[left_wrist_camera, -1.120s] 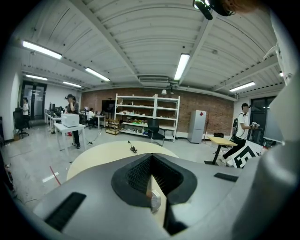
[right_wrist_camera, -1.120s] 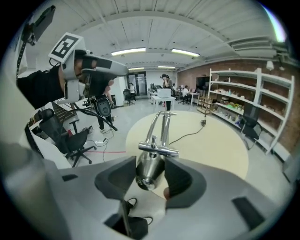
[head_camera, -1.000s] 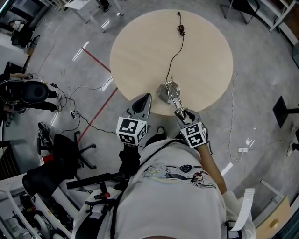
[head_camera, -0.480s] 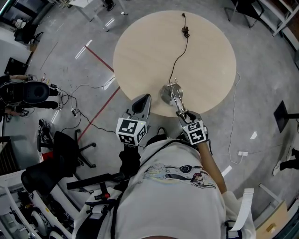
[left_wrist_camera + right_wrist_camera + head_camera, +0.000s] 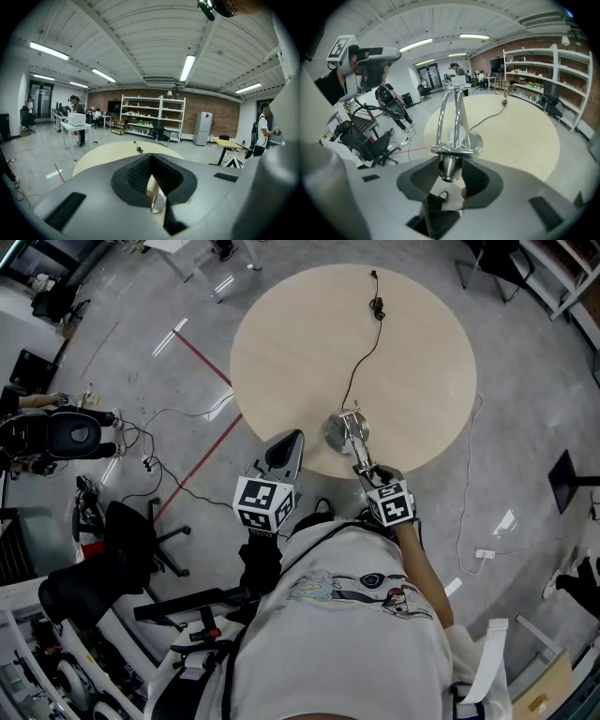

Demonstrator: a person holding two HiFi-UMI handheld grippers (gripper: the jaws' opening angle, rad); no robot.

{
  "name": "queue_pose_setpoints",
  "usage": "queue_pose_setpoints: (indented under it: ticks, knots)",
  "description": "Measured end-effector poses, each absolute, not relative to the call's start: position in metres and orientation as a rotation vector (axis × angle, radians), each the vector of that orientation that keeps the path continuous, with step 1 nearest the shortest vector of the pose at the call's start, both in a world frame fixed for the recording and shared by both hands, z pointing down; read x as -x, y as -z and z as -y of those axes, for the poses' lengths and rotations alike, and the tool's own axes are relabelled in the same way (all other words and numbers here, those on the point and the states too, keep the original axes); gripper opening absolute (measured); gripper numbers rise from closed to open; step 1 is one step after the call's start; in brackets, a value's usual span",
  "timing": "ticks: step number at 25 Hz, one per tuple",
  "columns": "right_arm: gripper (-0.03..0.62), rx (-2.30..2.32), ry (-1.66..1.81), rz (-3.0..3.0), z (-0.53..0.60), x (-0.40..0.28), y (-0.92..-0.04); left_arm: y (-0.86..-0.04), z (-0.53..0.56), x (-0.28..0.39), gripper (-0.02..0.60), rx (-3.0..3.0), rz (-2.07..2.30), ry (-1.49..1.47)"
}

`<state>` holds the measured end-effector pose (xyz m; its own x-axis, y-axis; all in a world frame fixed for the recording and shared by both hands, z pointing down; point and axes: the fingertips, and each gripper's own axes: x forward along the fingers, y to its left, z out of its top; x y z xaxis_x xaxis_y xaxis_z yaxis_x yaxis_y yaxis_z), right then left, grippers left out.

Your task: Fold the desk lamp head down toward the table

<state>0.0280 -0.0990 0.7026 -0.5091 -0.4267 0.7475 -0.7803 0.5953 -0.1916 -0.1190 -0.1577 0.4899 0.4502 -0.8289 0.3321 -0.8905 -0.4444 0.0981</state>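
Chrome desk lamp (image 5: 339, 430) stands at the near edge of the round pale wooden bench (image 5: 403, 352). Its black cord (image 5: 362, 352) trails to the far side. Right gripper (image 5: 364, 468): jaws have just been closing, and we see them clamped on the conical chrome lamp head (image 5: 449, 168). Left gripper (image 5: 292, 438) hangs near the lamp's base, jaws together, nothing between them.

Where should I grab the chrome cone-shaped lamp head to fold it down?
I'd grip the chrome cone-shaped lamp head across its sides, beyond the crossbar, coming from the near edge of the pale round table: it juts past the twin metal rods, away from its base.
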Motion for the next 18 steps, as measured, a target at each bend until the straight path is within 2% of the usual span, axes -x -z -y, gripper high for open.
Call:
queue_pose_setpoints:
  ticks: [8, 13, 14, 16, 18]
  knots:
    - [0.158, -0.888, -0.692, 2.178, 0.095, -0.032, -0.701, -0.491, 0.165, 0.126, 0.0, -2.443, 1.488, -0.33]
    - [0.158, -1.064, -0.639, 2.255, 0.117, -0.065, -0.643, -0.484, 0.174, 0.129, 0.0, -2.449, 1.484, -0.296]
    - [0.15, -1.129, -0.617, 2.282, 0.128, -0.071, -0.625, -0.482, 0.176, 0.127, 0.0, -2.457, 1.476, -0.289]
    - [0.079, -1.26, -0.568, 2.339, 0.149, -0.081, -0.586, -0.477, 0.181, 0.122, 0.0, -2.476, 1.461, -0.277]
    - [0.035, -1.374, -0.515, 2.396, 0.165, -0.088, -0.548, -0.471, 0.186, 0.117, 0.0, -2.501, 1.445, -0.268]
